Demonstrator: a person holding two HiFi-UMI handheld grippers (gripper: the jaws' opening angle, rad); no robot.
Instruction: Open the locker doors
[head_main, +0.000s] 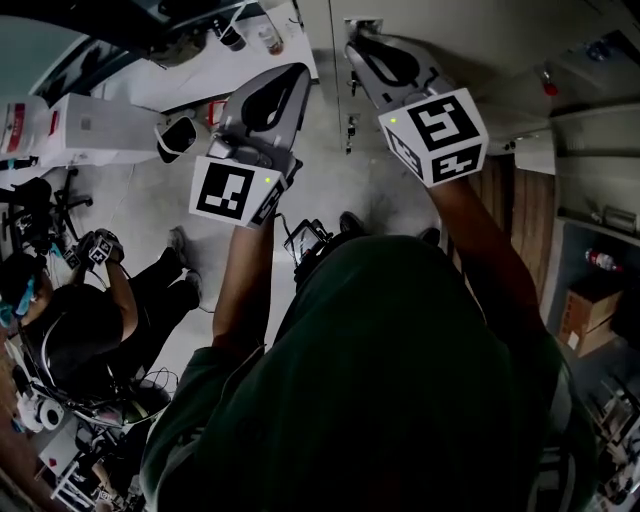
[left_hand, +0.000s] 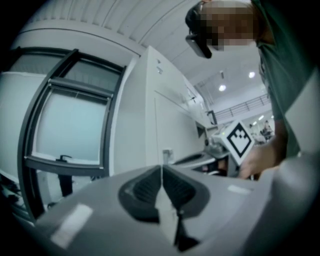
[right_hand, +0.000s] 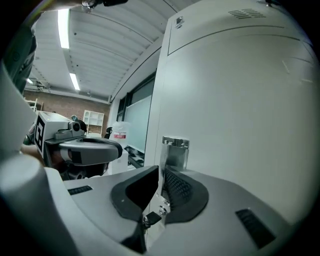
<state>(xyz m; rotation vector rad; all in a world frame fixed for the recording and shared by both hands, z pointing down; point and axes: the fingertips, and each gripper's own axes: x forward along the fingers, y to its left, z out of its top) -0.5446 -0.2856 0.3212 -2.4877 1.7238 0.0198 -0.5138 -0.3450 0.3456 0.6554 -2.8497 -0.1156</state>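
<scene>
Right gripper view: my right gripper (right_hand: 161, 172) has its jaws pinched almost together on the thin metal handle (right_hand: 174, 150) of the white locker door (right_hand: 240, 95). The handle's top sticks up just past the pad tips. The door lies flush with the cabinet front, closed. A seam runs across the locker above the handle.

Left gripper view: my left gripper (left_hand: 161, 172) has its pads pressed together with nothing between them. It is held in the air, apart from the locker, and points at the same locker corner. The handle shows small just beyond its tips. A dark-framed window (left_hand: 65, 125) is off to the left.

Head view: both grippers are raised in front of me, side by side. The right one's tips are at the handle on the locker edge at the top of frame. The left one is just beside it, over open floor (head_main: 330, 180) and touching nothing. A seated person (head_main: 70, 320) is at lower left, well apart from the locker. A white table (head_main: 190, 85) is at upper left.
</scene>
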